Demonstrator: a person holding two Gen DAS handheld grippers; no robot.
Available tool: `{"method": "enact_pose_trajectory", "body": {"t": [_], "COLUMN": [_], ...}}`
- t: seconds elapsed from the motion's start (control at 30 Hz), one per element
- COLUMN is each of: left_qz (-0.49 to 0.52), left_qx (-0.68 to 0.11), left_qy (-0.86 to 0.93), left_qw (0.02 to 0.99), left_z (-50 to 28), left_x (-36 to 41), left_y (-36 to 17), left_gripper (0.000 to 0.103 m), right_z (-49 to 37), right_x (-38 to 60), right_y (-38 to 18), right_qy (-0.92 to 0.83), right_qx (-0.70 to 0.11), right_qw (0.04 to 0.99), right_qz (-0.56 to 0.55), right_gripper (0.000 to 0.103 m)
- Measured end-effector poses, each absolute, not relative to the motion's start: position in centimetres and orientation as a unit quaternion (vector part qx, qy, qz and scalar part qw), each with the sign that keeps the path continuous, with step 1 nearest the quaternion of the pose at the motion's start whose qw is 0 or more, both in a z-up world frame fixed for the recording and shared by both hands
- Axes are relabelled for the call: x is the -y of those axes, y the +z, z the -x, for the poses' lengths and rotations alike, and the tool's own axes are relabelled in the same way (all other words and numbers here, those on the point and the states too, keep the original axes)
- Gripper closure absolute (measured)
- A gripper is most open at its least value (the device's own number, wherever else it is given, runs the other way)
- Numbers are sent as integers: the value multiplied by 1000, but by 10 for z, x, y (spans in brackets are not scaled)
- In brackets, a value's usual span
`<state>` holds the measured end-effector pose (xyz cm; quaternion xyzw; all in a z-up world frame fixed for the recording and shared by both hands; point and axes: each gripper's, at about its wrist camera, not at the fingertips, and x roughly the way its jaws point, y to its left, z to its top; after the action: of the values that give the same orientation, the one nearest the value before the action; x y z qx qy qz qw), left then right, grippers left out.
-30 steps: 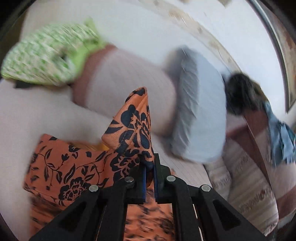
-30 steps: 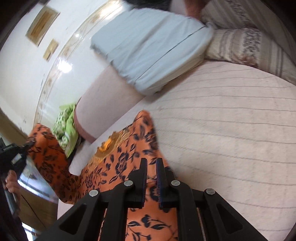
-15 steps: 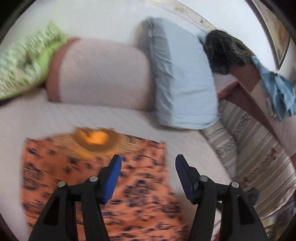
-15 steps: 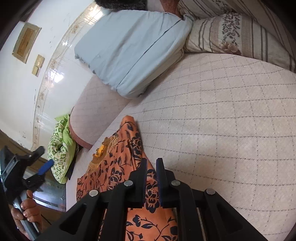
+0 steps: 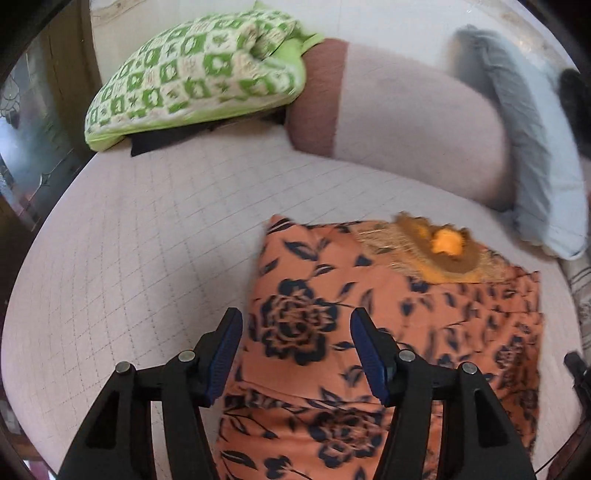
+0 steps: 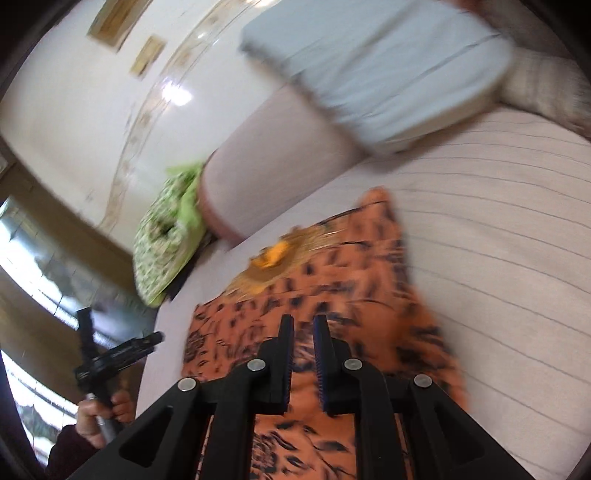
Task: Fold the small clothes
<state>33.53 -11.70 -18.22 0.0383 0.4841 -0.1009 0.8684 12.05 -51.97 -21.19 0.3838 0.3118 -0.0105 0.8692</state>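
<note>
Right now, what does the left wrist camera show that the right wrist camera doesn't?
Only the left wrist view shows the left tool from behind, wide open above the orange floral garment, plus a black cloth under the green checked pillow.

Only the right wrist view shows the right tool, nearly closed, two framed pictures on the wall, and the person's hand gripping the left tool's handle.

Both show the garment with its gold neckline, the quilted bedspread, the pink bolster and the grey pillow.

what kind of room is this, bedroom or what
Most likely a bedroom in a home: a quilted mattress with a bolster and pale blue pillow against the wall, and framed pictures above.
</note>
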Motion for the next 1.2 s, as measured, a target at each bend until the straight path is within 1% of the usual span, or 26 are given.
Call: {"method": "enact_pose_trajectory", "body": {"t": [0.1,0.2,0.23,0.27,0.3,0.33,0.37,0.4,0.43,0.57,0.67,0.73,0.8,0.87,0.9,0.97,1.0,1.03,1.07,1.1,1.2], "left_qz": [-65,-132,-139,-124,-94,-82,-70,-67,-65,-30,-24,-29,-44,-56,-61,-65,-69,-70,-67,-61,-44], "left_qx": [-496,-529,-545,-550,-541,-544,-551,-552,-550,-533,-525,-517,-506,-498,-495,-496,-498,-501,-504,-508,-506], "left_qy": [-95,-64,-58,-62,-65,-64,-68,-69,-67,-92,-113,-120,-132,-137,-145,-159,-165,-167,-169,-171,-174], "left_qw": [860,836,825,824,833,833,829,829,830,841,843,847,851,854,854,851,848,846,844,842,844], "left_z": [-344,-348,-349,-349,-348,-348,-348,-346,-343,-312,-272,-240,-202,-177,-157,-139,-128,-121,-113,-108,-92], "left_x": [124,127,122,115,105,99,92,88,82,54,25,7,-11,-23,-30,-38,-42,-46,-50,-54,-63], "left_y": [-207,-248,-262,-270,-269,-267,-265,-262,-256,-226,-207,-197,-188,-186,-186,-192,-196,-199,-204,-209,-216], "left_gripper": [41,41,38,35,32,30,31,31,31,31,31,31,28,19,18,18,18,18,18,18,18], "right_z": [-159,-183,-191,-200,-209,-210,-206,-203,-201,-169,-134,-105,-81,-49,-36,-7,10,23,40,54,80], "right_x": [513,515,516,519,524,530,537,543,545,538,539,536,531,516,511,498,489,484,477,471,462], "right_y": [-224,-244,-252,-265,-285,-300,-304,-301,-294,-248,-229,-214,-203,-192,-187,-179,-177,-177,-179,-181,-192], "right_qy": [1,-2,-15,-38,-73,-76,-65,-62,-72,-69,-47,-52,-58,-62,-62,-51,-43,-38,-35,-30,-20], "right_qx": [-331,-356,-371,-398,-437,-444,-427,-424,-429,-393,-372,-355,-345,-333,-330,-332,-333,-334,-328,-324,-352], "right_qw": [866,853,850,842,827,818,816,806,799,839,845,858,870,886,891,896,897,897,897,897,886], "right_qz": [-375,-380,-373,-361,-346,-357,-384,-409,-415,-370,-381,-368,-348,-316,-306,-292,-286,-286,-294,-299,-302], "right_gripper": [90,90,90,90,95,96,97,96,90,90,90,90,90,89,87,76,59,32,27,27,27]}}
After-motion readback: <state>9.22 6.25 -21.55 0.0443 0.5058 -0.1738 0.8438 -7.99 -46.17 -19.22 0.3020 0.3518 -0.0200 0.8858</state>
